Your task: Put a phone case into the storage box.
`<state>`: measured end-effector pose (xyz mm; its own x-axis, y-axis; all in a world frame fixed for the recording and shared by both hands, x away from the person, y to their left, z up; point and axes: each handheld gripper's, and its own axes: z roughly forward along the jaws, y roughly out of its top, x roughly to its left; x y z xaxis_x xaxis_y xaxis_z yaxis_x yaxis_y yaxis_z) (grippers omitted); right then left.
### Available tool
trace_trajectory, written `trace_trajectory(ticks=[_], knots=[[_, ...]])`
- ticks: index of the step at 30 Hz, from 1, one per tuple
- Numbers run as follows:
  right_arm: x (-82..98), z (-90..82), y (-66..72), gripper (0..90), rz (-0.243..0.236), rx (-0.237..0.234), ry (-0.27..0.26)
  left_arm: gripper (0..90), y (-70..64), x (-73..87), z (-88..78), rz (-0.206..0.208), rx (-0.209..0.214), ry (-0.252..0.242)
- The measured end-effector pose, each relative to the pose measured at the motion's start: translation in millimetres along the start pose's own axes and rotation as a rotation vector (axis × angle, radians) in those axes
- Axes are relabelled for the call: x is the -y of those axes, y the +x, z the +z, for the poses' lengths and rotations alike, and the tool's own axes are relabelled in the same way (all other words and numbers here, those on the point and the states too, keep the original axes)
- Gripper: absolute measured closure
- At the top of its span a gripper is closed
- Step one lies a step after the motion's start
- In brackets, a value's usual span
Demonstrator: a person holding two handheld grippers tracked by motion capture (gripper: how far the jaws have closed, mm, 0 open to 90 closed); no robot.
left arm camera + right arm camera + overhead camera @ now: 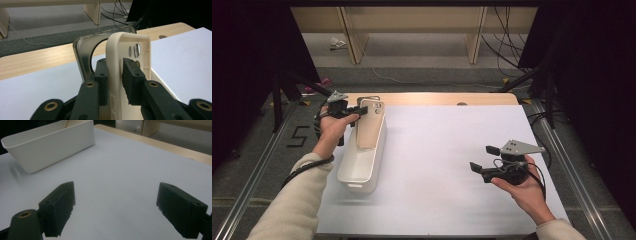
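A beige phone case [371, 127] stands tilted with its lower end inside the white bin [357, 179] at the table's left. My left gripper [360, 111] is shut on its upper part; in the left gripper view the black pads [132, 80] press on both sides of the beige phone case [140, 43], near its camera cut-out. Just behind it a clear, silver-rimmed case [83, 53] with a dark ring leans in the same bin. My right gripper [483, 158] hovers open over the table's right side, its jaws [120, 205] wide apart with nothing between them.
A white sheet [447, 150] covers most of the wooden table [432, 98]. The white bin [50, 145] lies far off in the right gripper view. Dark tripod legs and cables stand on the floor at both far corners.
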<state>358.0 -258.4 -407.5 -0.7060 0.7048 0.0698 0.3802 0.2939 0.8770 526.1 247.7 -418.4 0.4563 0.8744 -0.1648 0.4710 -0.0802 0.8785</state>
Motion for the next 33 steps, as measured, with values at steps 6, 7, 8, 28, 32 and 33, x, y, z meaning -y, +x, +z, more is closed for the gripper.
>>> trace_trajectory(ticks=[6,7,8,28,32,33], knots=[[0.0,0.3,0.1,16.1,-0.001,-0.001,0.003,73.0,0.1,-1.0,0.4,0.009,-0.008,0.01],[0.0,0.2,0.0,16.1,0.0,-0.001,0.002,72.8,0.0,-1.2,0.6,0.011,-0.01,0.011],[0.0,0.2,0.0,16.1,-0.001,-0.001,0.002,72.6,-0.1,-1.4,0.8,0.014,-0.013,0.013],[0.1,0.2,0.1,16.1,-0.001,-0.001,0.003,66.5,2.0,-4.3,-3.0,0.056,-0.093,0.023],[0.0,0.2,0.0,16.1,0.0,-0.001,0.003,64.7,2.1,-4.9,-7.1,0.059,-0.101,0.018],[0.1,0.2,0.0,16.1,0.0,0.0,0.003,63.7,1.9,-4.8,-8.0,0.057,-0.103,0.018]])
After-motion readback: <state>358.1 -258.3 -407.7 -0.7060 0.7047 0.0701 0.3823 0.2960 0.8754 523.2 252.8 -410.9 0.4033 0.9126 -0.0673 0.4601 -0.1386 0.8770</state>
